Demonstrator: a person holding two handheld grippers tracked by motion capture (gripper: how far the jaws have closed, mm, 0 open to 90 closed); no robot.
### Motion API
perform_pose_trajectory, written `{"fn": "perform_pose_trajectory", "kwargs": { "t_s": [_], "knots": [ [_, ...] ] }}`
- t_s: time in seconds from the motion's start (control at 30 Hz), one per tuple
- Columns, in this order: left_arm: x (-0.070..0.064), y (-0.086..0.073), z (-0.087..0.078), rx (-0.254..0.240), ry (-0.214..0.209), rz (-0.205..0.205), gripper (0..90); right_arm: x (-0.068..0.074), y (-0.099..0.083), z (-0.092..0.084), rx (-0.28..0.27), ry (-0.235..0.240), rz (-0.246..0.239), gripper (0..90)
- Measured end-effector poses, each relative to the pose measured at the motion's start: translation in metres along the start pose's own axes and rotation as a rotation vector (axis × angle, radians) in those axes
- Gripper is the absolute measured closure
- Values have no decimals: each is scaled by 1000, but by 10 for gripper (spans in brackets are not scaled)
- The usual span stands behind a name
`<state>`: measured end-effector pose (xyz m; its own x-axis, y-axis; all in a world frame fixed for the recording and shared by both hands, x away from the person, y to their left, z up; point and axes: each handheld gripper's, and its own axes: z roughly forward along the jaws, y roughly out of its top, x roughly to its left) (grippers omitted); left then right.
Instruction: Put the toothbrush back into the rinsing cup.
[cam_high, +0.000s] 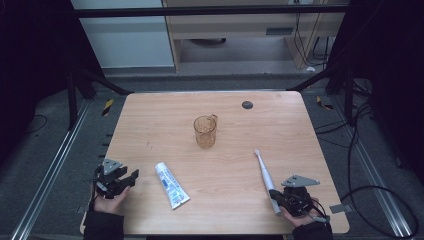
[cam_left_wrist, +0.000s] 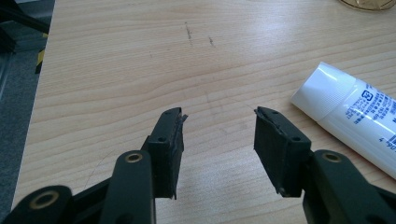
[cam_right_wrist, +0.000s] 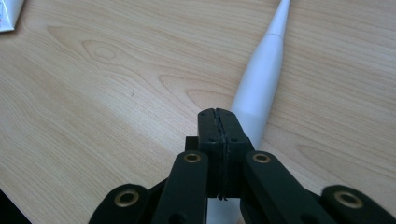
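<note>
Right gripper view: jaws pressed together above smooth white tapered toothbrush (cam_right_wrist: 261, 84); left's spread.

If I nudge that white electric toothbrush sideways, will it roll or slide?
Probably roll: the toothbrush has a round, smooth, tapering body lying flat on the bare wooden table, so likely in an arc. It looks rigid and possibly slippery to pinch.

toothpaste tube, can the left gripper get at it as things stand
Probably yes. The left gripper is open, and only bare table lies between it and the toothpaste tube just beside it.
</note>
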<state>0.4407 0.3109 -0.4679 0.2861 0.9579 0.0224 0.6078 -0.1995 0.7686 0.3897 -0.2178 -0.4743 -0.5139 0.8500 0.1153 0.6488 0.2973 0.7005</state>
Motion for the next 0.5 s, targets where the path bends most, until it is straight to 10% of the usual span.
{"fn": "perform_pose_trajectory", "kwargs": {
  "t_s": [0.5],
  "knots": [
    [0,0,0,1,2,-1,509,-2,-1,3,24,-9,7,893]
  ]
}}
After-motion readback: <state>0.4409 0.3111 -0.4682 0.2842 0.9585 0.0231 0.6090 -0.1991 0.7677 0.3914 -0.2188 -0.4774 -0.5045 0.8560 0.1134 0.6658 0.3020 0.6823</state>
